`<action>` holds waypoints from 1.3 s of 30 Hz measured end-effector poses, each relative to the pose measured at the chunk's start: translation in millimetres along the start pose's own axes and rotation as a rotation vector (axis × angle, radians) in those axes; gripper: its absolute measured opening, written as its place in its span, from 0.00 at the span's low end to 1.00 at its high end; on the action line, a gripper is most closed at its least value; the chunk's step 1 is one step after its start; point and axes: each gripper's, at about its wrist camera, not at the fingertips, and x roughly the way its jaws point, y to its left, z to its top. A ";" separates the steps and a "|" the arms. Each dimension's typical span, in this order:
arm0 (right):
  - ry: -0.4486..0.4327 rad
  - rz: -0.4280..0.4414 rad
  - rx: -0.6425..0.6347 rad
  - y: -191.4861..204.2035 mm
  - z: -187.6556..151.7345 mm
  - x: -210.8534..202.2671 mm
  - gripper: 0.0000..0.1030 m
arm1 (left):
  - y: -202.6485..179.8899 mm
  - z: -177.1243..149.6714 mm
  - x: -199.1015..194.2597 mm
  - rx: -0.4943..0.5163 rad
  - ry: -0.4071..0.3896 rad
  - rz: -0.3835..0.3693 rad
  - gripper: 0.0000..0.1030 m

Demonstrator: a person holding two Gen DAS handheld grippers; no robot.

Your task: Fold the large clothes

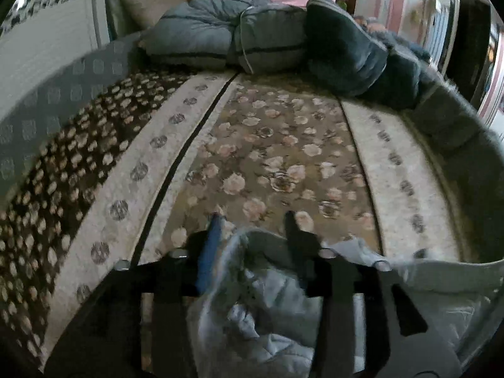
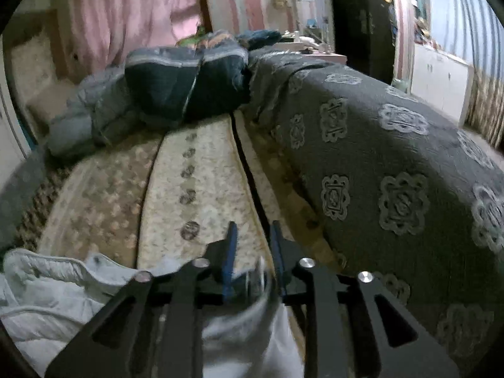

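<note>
A pale grey-white quilted garment (image 1: 267, 299) lies bunched at the near edge of a floral bed cover (image 1: 277, 145). My left gripper (image 1: 253, 220) has its fingers closed on a fold of this garment, which bulges up between them. In the right wrist view the same garment (image 2: 56, 296) spreads to the lower left. My right gripper (image 2: 253, 231) is shut on an edge of the garment (image 2: 252, 286), which hangs below the fingers and is blurred.
Folded blue-grey quilts and a dark cushion (image 1: 261, 41) pile at the far end of the bed. A grey patterned blanket (image 2: 393, 173) covers the right side. Pink curtains (image 2: 126, 9), a white cabinet (image 2: 441, 78) and a dark wardrobe (image 2: 362, 15) stand beyond.
</note>
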 end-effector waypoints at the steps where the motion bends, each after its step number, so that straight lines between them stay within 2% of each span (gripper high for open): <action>1: 0.013 -0.001 -0.001 1.0 -0.8 7.9 0.61 | -1.0 0.7 5.9 -0.004 -0.002 0.004 0.73; 2: 0.030 0.002 0.000 3.1 -1.6 18.4 0.66 | -4.7 1.6 15.7 -0.018 -0.004 0.008 0.77; 4: 0.067 0.004 -0.016 8.4 -3.1 34.8 0.67 | -10.1 1.9 27.2 -0.027 -0.003 0.010 0.86; 6: 0.083 -0.007 -0.040 14.2 -5.8 44.6 0.74 | -21.3 1.1 39.5 -0.003 0.001 0.021 0.90; 10: 0.097 -0.032 -0.080 18.9 -9.4 58.4 0.77 | -43.0 -0.3 56.2 0.098 0.009 0.048 0.93; 13: 0.084 -0.055 -0.057 12.3 -6.2 57.6 0.78 | -36.5 0.7 57.3 0.082 0.010 0.044 0.93; 18: 0.001 -0.046 -0.049 11.1 -1.1 16.0 0.78 | -10.6 6.2 21.3 -0.003 -0.050 0.049 0.93; 23: -0.088 -0.017 -0.032 16.1 -0.9 -45.1 0.82 | -1.2 1.5 -42.5 0.008 -0.137 0.013 0.94; 26: -0.089 0.036 0.015 18.1 -8.2 -73.6 0.84 | -1.1 -11.8 -85.9 0.063 -0.196 -0.002 0.96; 28: -0.076 0.065 0.019 22.3 -14.3 -85.4 0.84 | -2.5 -22.2 -104.3 0.100 -0.208 -0.013 0.96; 33: -0.078 0.032 -0.107 44.9 -31.8 -107.1 0.84 | -14.8 -53.9 -134.1 0.189 -0.158 -0.121 0.96; 37: 0.006 0.069 -0.219 61.2 -55.4 -110.1 0.85 | -37.3 -78.0 -148.2 0.296 -0.138 -0.174 0.96; 39: 0.038 0.058 -0.246 62.9 -67.2 -108.2 0.85 | -48.5 -89.3 -148.3 0.372 -0.121 -0.166 0.96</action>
